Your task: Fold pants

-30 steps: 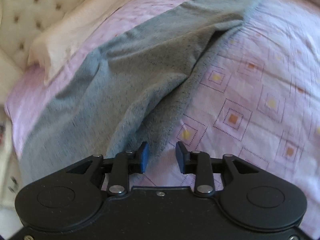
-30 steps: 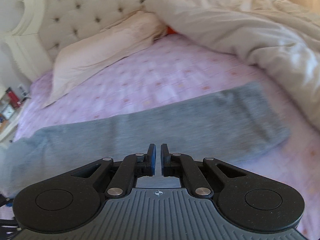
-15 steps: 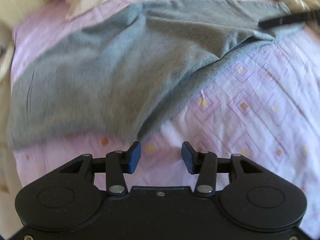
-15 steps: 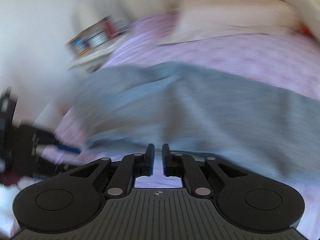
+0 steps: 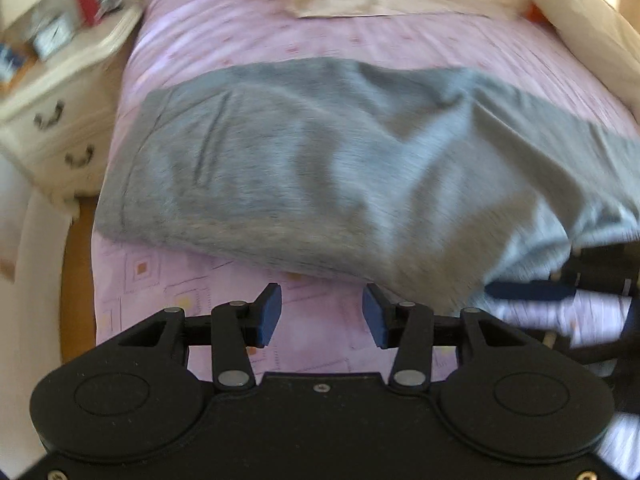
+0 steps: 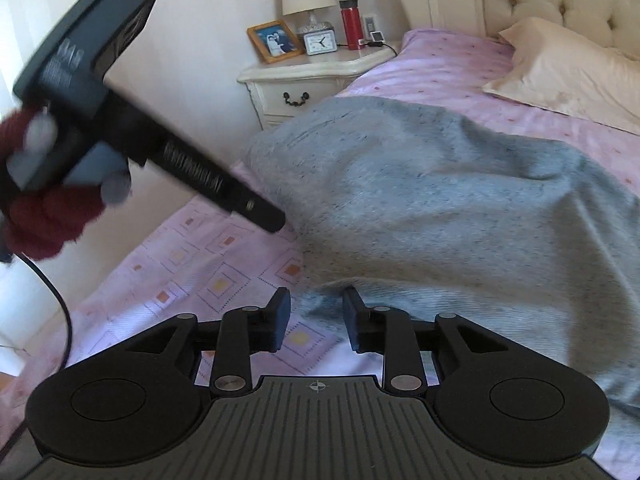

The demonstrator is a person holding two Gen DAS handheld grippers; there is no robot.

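The grey pants (image 5: 320,168) lie across the bed (image 5: 248,32), long axis sideways. The right tool (image 6: 316,320) is opening, a hem edge between its pads, unclamped. The left tool (image 5: 322,316) stands apart, empty, just short of the near edge.

The grey pants (image 5: 320,168) run off the right edge of the left wrist view, so their far end beside the duvet (image 5: 592,20) is cut off. Things on the nightstand (image 5: 60,92) left of the pants are smeared beyond telling. In the right wrist view, the gloved hand (image 6: 44,208) left of the pants is blurred, its lower part cropped.
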